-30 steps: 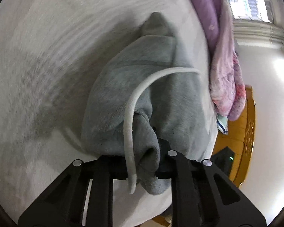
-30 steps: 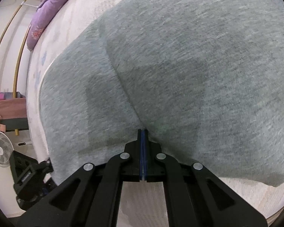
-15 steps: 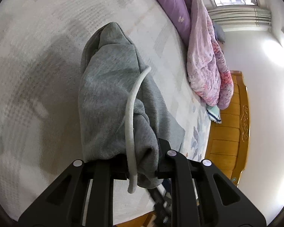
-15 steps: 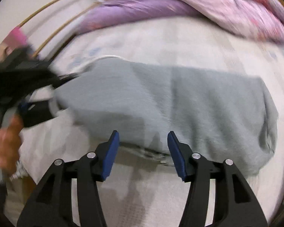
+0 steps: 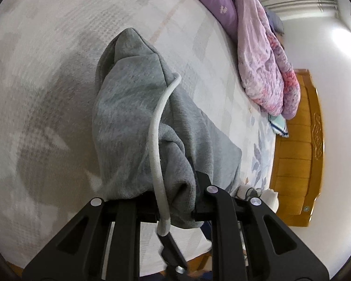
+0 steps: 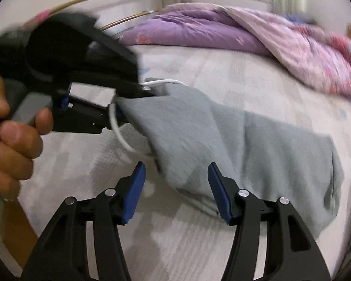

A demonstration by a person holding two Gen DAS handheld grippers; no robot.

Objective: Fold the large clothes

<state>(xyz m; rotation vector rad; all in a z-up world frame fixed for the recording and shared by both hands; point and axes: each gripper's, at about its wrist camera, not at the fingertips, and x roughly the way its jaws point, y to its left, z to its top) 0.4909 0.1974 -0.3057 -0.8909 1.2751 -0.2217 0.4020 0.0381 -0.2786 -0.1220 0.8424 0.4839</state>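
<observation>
A grey sweatshirt (image 5: pixel 133 117) with a white drawstring (image 5: pixel 155 128) lies on the pale bed sheet (image 5: pixel 46 46). My left gripper (image 5: pixel 173 201) is shut on a bunched end of it and holds that end raised off the sheet. In the right wrist view a hand (image 6: pixel 9 140) carries the left gripper (image 6: pixel 126 107) at the left, with the sweatshirt (image 6: pixel 257 145) trailing from it to the right and the drawstring (image 6: pixel 119 135) looping below. My right gripper (image 6: pixel 175 171) is open. Its blue pads touch nothing, and the sweatshirt's near edge lies just beyond the tips.
A purple and pink quilt (image 6: pixel 245 32) is heaped along the far side of the bed, also seen as the quilt (image 5: pixel 257 58) at the upper right. A wooden bed board (image 5: pixel 299 152) stands at the right. The bed sheet (image 6: pixel 222 82) is bare between sweatshirt and quilt.
My right gripper was shut on the grey fabric; it let go, opened, rolled and pulled back. My left gripper lifted its end of the sweatshirt, then held still.
</observation>
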